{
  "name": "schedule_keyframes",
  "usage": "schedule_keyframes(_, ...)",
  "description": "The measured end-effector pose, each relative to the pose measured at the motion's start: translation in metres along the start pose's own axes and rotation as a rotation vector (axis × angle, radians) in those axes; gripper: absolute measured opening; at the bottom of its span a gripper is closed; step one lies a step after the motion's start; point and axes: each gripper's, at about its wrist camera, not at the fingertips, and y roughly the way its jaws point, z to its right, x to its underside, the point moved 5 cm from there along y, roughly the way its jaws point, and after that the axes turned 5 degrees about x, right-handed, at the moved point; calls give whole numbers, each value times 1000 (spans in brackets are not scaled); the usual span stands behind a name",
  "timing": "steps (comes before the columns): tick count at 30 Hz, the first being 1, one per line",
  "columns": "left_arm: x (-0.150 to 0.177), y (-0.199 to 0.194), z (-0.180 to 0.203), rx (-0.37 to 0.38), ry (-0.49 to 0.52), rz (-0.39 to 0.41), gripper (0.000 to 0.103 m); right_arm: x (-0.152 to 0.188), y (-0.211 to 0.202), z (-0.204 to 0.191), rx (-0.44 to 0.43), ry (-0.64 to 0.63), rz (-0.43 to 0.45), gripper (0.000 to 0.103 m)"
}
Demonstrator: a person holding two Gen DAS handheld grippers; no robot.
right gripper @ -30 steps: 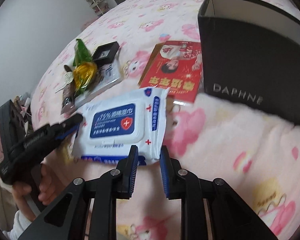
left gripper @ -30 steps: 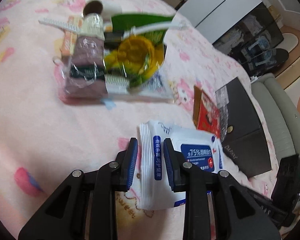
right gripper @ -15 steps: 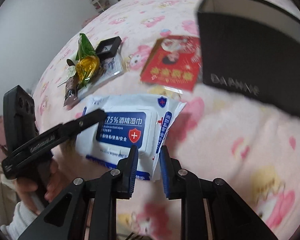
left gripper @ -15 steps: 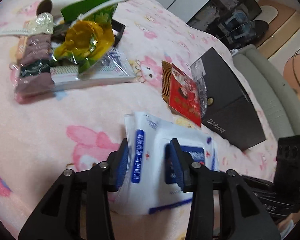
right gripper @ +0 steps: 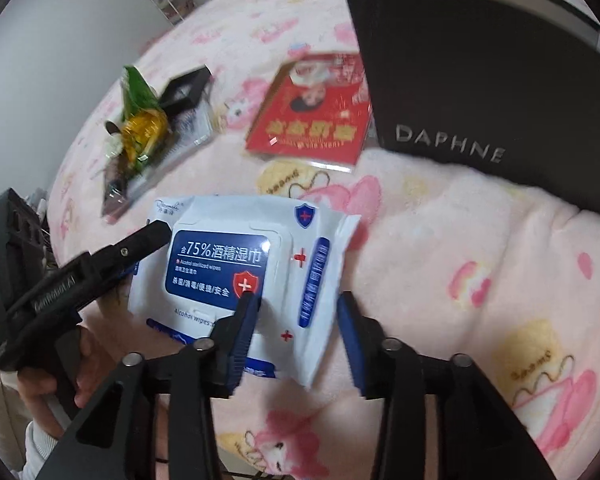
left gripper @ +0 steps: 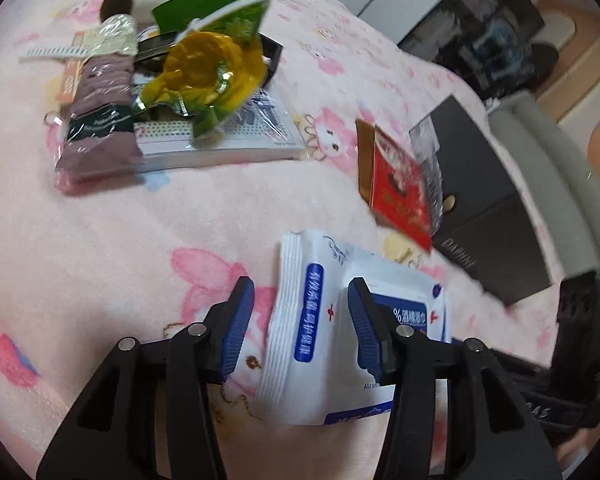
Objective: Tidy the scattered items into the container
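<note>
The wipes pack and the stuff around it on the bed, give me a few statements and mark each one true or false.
1. The wipes pack lies on the pink blanket. True.
2. The wipes pack is already inside the black box. False: it lies outside, in front of the box.
3. The red envelope lies beside the black box. True.
4. The right gripper is clamped shut with nothing between its fingers. False: its fingers are opening, with the pack's edge between them.
5. The left gripper straddles the pack's other end. True.

White-and-blue wipes pack [right gripper: 236, 264], black box [right gripper: 500, 80]
</note>
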Motion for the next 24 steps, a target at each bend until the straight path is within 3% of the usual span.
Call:
schedule_keyframes(4,7,-1,7,35,28,-29,50,0,3,-7,-28,-4,6,48)
schedule_keyframes(10,19,-6,36,77,104,-41,50,5,-23,-9,-99,-21,42,37)
schedule_keyframes(24,41,-7,95,91,200,-64,48,18,-64,27,-114,41,115,35)
